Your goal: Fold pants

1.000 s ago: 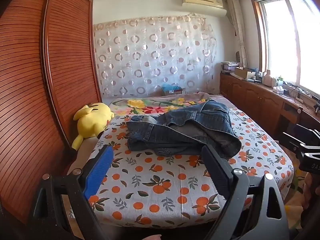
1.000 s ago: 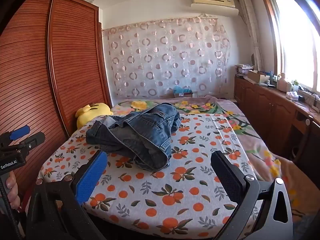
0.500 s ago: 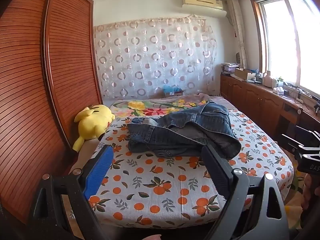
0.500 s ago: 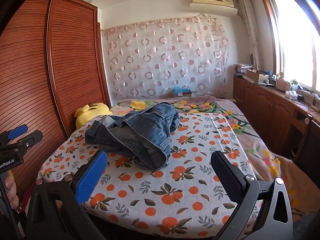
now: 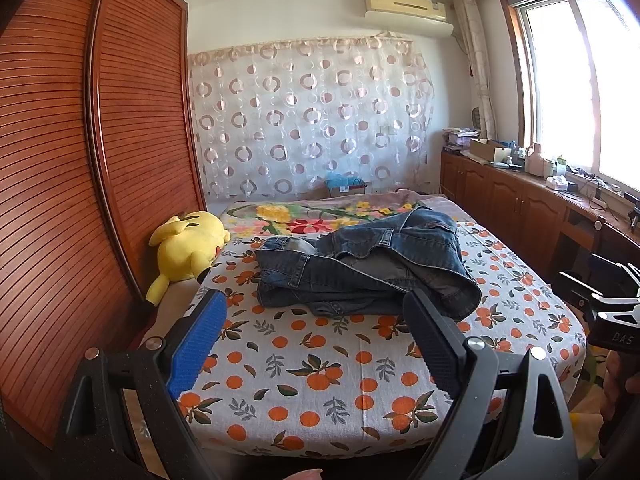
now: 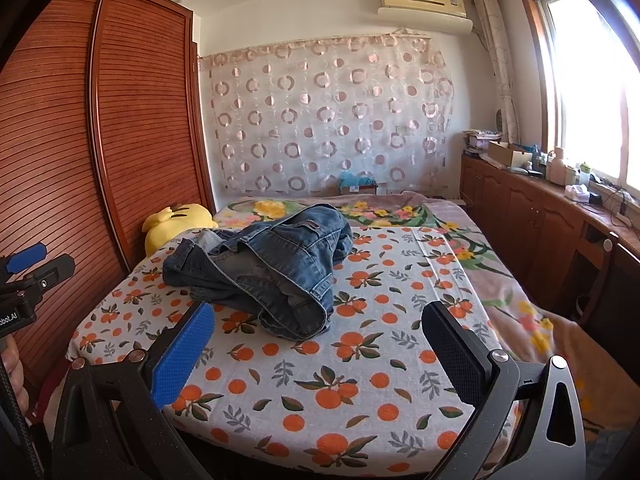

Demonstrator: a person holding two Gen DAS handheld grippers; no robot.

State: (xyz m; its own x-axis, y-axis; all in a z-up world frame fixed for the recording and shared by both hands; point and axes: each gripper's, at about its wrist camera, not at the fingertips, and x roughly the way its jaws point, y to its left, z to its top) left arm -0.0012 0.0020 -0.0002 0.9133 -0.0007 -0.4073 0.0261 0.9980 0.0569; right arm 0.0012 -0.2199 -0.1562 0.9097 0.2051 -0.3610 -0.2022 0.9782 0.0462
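The blue jeans (image 5: 364,270) lay in a messy heap on the bed (image 5: 320,360), on the sheet with oranges. In the left view they sat at 12 o'clock from the left gripper (image 5: 316,344). Its fingers (image 5: 198,344) were wide open and held nothing. The right gripper (image 6: 320,354) was wide open and empty too, with the jeans at 11 o'clock. A yellow plush toy (image 5: 188,248) lay at 9 o'clock from the jeans.

Pants (image 5: 360,268): crumpled blue denim, coarse weave, faded grey patches.
Bedsheet (image 5: 320,364): matt printed cotton, orange-fruit pattern.
Wardrobe (image 5: 132,140): slatted reddish wood, slight sheen.
Plush toy (image 5: 188,244): soft yellow fuzzy fabric.
Curtain (image 6: 332,120): sheer cloth, glossy rings.
Left tongs (image 5: 316,344): matt black plastic, one blue ribbed pad, metal screws.
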